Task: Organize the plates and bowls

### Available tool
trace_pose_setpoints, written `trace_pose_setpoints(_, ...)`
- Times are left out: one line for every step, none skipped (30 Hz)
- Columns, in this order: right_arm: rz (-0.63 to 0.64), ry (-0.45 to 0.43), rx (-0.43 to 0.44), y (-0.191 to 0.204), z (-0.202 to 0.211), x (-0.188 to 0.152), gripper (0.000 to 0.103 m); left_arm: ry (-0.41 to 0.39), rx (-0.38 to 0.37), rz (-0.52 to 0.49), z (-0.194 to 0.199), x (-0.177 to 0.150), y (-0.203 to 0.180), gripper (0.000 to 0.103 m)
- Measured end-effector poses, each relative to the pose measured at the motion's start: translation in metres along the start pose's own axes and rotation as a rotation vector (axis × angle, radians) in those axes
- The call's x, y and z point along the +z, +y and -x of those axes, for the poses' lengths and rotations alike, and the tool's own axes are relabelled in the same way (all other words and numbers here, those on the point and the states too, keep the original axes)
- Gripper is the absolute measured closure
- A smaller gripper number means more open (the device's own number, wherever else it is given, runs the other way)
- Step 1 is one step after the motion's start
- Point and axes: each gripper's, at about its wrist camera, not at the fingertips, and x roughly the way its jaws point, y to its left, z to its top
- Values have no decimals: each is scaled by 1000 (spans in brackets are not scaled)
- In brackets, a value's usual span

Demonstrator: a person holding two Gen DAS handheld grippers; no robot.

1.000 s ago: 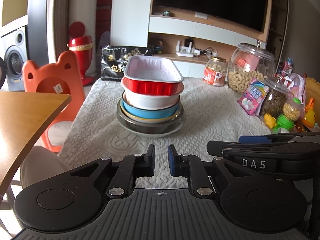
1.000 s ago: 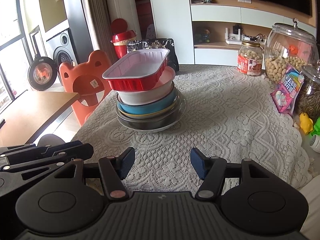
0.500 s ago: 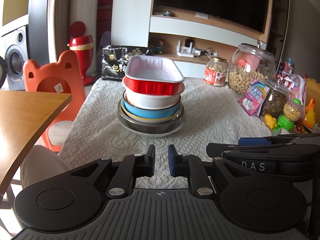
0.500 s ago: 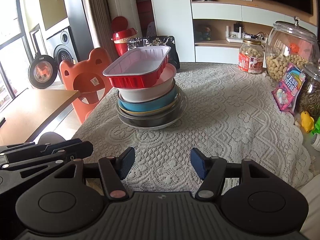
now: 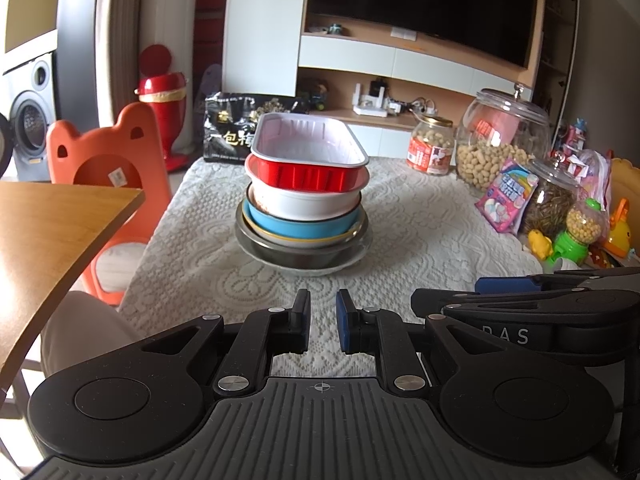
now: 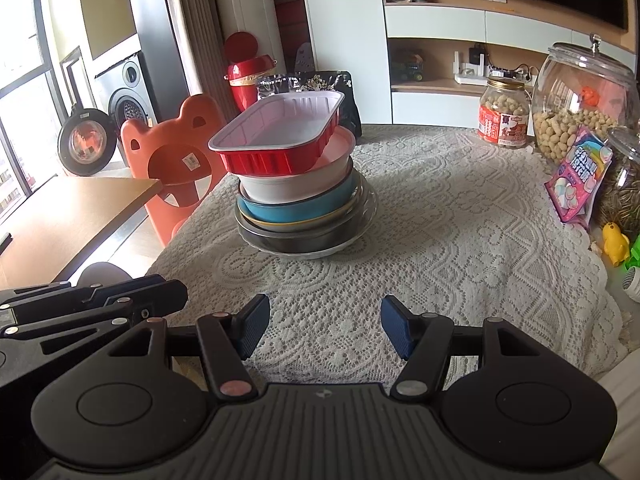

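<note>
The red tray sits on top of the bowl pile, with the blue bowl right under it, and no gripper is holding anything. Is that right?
Almost. The red tray does top the pile, but right under it is the white bowl; the blue bowl comes below that. The right wrist view shows it clearly. The left gripper and right gripper hold nothing.

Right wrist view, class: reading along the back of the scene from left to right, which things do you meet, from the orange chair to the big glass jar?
Orange bear-shaped chair → stack of bowls with the red tray on top → small peanut jar → large glass jar.
</note>
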Motion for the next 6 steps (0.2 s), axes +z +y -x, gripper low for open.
trace_pose_setpoints(0,0,0,0,0,0,41,-2,-2,2,0,0,0,86)
trace_pose_setpoints(1,0,0,0,0,0,41,-4,-5,2,1,0,0,86)
trace_pose_setpoints(2,0,1,0,0,0,41,-7,-7,1,2,-1,0,86)
trace_pose_setpoints(4,0,2,0,0,0,41,-10,-8,-1,3,-2,-1,86)
trace_pose_setpoints(6,0,3,0,0,0,41,-13,-10,-3,3,-2,-1,86)
trace_pose_setpoints(8,0,5,0,0,0,41,-14,-10,-2,3,-3,-1,86)
